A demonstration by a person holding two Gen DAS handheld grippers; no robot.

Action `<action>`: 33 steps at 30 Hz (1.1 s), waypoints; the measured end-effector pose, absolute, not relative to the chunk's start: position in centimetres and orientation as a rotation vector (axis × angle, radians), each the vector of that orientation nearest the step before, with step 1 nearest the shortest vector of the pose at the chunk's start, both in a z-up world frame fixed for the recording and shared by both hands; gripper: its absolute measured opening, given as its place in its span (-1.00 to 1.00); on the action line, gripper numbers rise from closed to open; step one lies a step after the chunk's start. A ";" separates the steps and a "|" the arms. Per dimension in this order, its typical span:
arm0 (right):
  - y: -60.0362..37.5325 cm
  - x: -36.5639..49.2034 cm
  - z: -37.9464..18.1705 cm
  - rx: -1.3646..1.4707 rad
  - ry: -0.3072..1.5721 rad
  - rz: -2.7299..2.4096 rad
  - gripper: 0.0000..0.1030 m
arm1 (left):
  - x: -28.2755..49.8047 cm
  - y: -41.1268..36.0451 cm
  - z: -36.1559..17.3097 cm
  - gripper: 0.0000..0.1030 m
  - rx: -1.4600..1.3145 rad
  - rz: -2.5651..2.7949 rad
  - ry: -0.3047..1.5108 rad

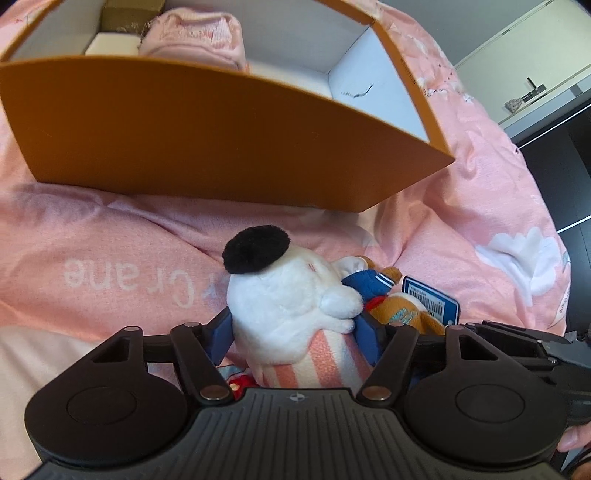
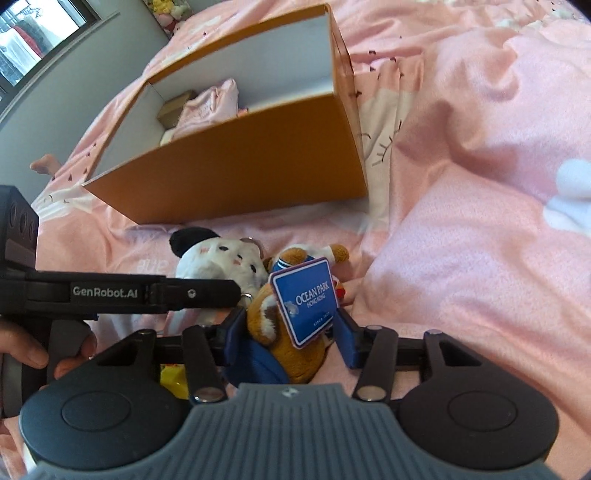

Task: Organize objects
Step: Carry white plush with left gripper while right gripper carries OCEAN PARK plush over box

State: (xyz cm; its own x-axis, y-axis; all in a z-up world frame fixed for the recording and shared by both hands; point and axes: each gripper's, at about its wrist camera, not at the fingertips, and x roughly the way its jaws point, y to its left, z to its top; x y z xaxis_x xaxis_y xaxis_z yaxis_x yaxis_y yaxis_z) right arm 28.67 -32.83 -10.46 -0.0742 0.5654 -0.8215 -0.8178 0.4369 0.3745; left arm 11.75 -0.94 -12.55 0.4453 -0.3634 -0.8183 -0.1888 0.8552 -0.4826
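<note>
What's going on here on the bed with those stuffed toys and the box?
A person is tidying soft toys on a pink bedspread, a handheld gripper in each hand. The left gripper sits around a white plush with a black ear; the right gripper is around a brown plush with a blue Ocean Park tag. Both toys lie in front of an open orange box, which already holds a pink item.

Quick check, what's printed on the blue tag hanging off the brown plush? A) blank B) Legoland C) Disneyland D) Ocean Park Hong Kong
D: the right wrist view shows the blue tag on the brown plush reading "Ocean Park Hong Kong" in white letters.
</note>
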 end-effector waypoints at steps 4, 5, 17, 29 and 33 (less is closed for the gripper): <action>-33.3 29.0 -9.2 -0.243 1.141 1.176 -0.22 | 11.0 -0.3 -10.9 0.47 -0.548 -0.112 1.073; -33.4 29.1 -8.8 -0.235 1.136 1.177 -0.22 | 10.9 -0.2 -10.5 0.47 -0.549 -0.118 1.062; -33.8 29.5 -3.0 -0.159 1.028 1.262 -0.24 | 10.1 0.4 -5.2 0.47 -0.515 -0.147 0.920; -32.3 30.9 5.4 -0.123 0.756 1.343 -0.26 | 13.2 0.9 1.1 0.47 -0.433 -0.170 0.773; -30.3 32.2 6.3 -0.141 0.693 1.354 -0.27 | 15.8 1.4 1.5 0.47 -0.416 -0.166 0.764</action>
